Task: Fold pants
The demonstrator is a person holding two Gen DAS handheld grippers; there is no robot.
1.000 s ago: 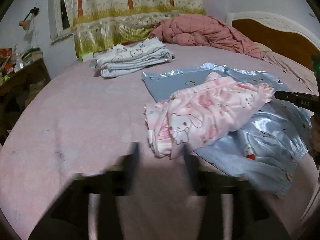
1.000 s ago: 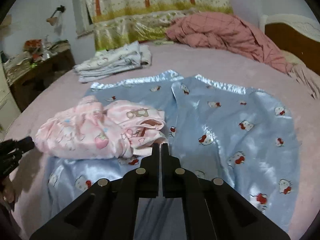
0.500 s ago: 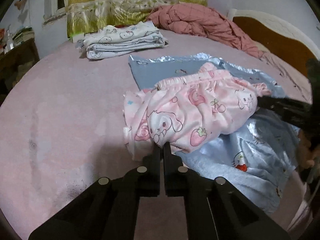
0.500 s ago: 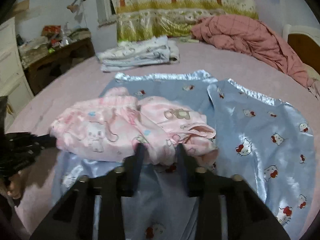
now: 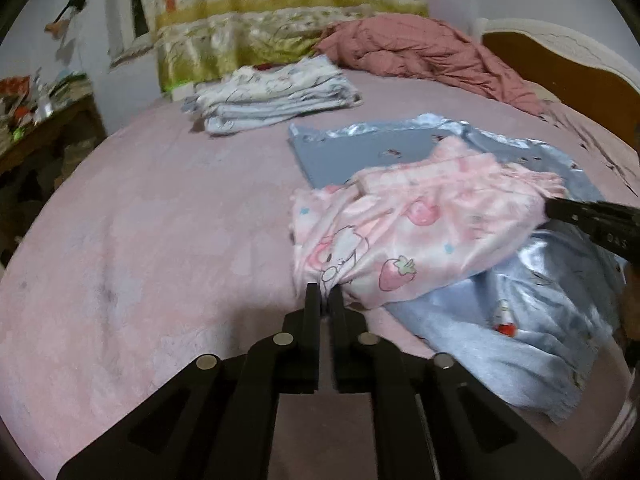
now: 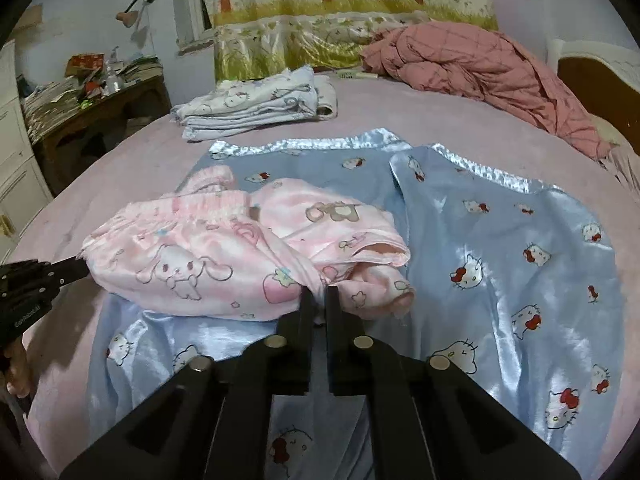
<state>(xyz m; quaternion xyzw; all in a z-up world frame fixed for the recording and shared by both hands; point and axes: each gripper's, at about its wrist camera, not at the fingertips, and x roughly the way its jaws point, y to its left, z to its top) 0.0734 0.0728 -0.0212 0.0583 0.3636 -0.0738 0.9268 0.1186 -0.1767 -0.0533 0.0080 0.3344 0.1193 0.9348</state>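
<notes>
Pants, pink and crumpled, are pinched at opposite ends by the left tool and right tool, likely to pull them flat over the blue garment beneath.

Left gripper angles down, jaws nearly together after closing hard and easing a touch, fabric caught between the tips. Right gripper tilts down too, jaws clamped tight on a fold.

A folded white stack lies upper centre, a rumpled red quilt upper right, a cluttered desk left.
</notes>
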